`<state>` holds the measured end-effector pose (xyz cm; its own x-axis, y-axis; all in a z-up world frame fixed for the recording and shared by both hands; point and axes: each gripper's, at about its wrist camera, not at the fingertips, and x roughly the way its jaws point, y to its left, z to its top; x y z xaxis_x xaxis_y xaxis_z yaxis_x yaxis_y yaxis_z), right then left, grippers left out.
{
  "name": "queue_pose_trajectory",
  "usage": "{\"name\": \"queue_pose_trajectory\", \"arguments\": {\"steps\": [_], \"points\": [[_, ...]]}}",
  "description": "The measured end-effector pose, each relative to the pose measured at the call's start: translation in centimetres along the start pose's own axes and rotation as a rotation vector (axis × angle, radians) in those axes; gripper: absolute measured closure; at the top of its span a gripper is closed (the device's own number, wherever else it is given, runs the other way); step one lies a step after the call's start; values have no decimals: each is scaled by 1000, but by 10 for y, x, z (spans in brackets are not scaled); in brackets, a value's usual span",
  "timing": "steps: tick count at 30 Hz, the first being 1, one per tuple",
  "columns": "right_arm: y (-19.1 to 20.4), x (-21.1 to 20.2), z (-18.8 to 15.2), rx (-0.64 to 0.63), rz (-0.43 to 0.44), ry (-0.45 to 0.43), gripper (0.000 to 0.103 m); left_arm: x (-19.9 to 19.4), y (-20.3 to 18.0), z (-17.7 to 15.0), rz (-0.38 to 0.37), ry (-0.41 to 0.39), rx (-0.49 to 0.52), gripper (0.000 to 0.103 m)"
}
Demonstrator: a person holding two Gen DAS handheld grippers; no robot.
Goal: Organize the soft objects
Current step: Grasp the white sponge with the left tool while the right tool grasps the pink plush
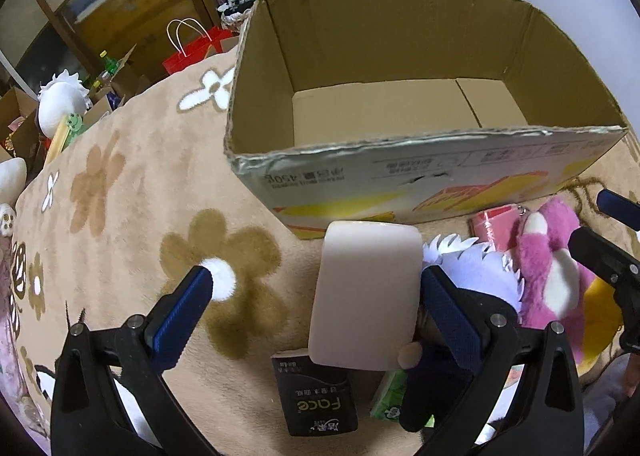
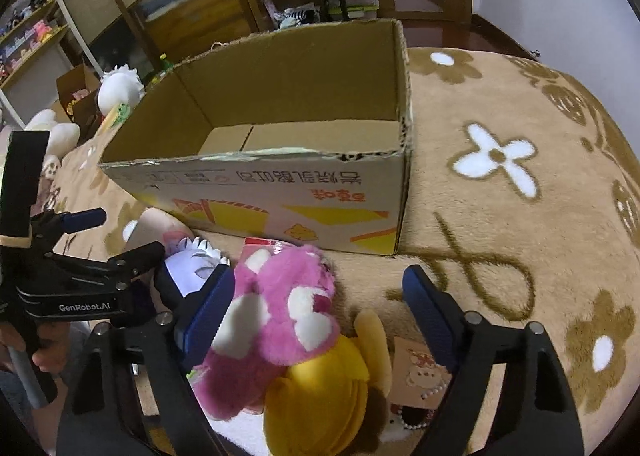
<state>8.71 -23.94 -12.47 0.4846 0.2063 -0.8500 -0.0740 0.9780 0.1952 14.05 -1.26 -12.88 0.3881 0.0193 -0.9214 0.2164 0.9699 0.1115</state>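
An open, empty cardboard box (image 1: 420,159) stands on the flowered blanket; it also shows in the right wrist view (image 2: 280,191). My left gripper (image 1: 316,288) is open, with a white soft block (image 1: 366,294) between its fingers, close to the right finger. A white-haired doll (image 1: 476,268) lies beside it. My right gripper (image 2: 318,292) is open around a pink plush bear (image 2: 276,320), with a yellow plush (image 2: 320,396) below it. The pink bear also shows in the left wrist view (image 1: 552,272).
A black tissue pack (image 1: 316,396) and a green packet (image 1: 390,396) lie near the left gripper. A pink pouch (image 1: 496,223) sits by the box. A printed card (image 2: 420,376) lies under the right gripper. Plush toys and boxes (image 1: 60,103) stand beyond the blanket edge.
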Motion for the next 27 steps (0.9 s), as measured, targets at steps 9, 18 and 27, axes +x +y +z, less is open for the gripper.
{"name": "queue_pose_trajectory", "arguments": {"steps": [9,18,27], "points": [[10,24,0,-39,19,72,13,8,5,2,-15,18,-22,1],[13,37,0,-2,97,122,38,10,3,0,-61,29,-30,17],[34,27,-2,-63,52,74,42,15,5,-1,-178,72,-72,57]]}}
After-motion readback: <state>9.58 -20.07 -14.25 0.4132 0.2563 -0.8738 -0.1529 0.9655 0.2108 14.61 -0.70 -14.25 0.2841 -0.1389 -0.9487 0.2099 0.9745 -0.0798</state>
